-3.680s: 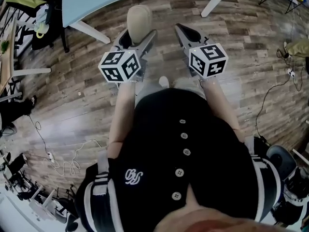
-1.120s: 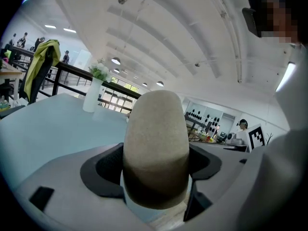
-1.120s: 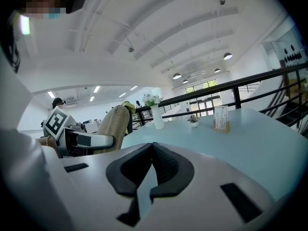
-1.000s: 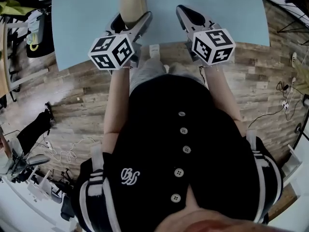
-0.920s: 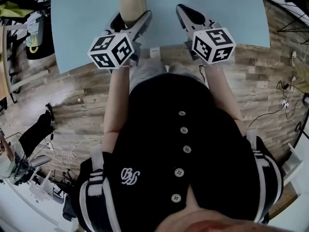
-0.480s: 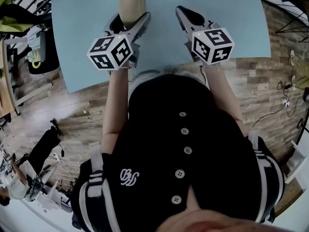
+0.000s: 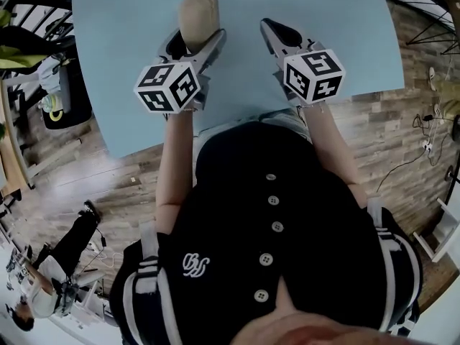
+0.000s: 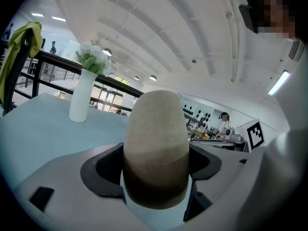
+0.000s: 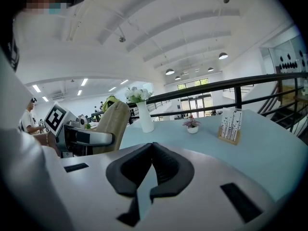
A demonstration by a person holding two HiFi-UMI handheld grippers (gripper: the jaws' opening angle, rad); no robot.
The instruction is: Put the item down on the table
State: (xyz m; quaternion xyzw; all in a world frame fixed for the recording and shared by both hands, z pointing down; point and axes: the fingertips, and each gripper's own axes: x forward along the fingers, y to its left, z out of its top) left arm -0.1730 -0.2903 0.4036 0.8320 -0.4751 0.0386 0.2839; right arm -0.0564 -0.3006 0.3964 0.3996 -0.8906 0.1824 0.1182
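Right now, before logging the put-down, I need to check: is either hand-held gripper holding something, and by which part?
The left hand-held gripper holds a beige rounded item by its lower end; the right hand-held gripper is shut and empty.

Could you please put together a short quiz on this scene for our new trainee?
1. True or false: the right gripper is shut with nothing between its jaws.
2. What is the left gripper clamped on? A: a red cup. B: a beige rounded item. C: a metal spoon.
3. Fill in: the white vase stands on the light blue ____.
Key: 1 true; 2 B; 3 table.
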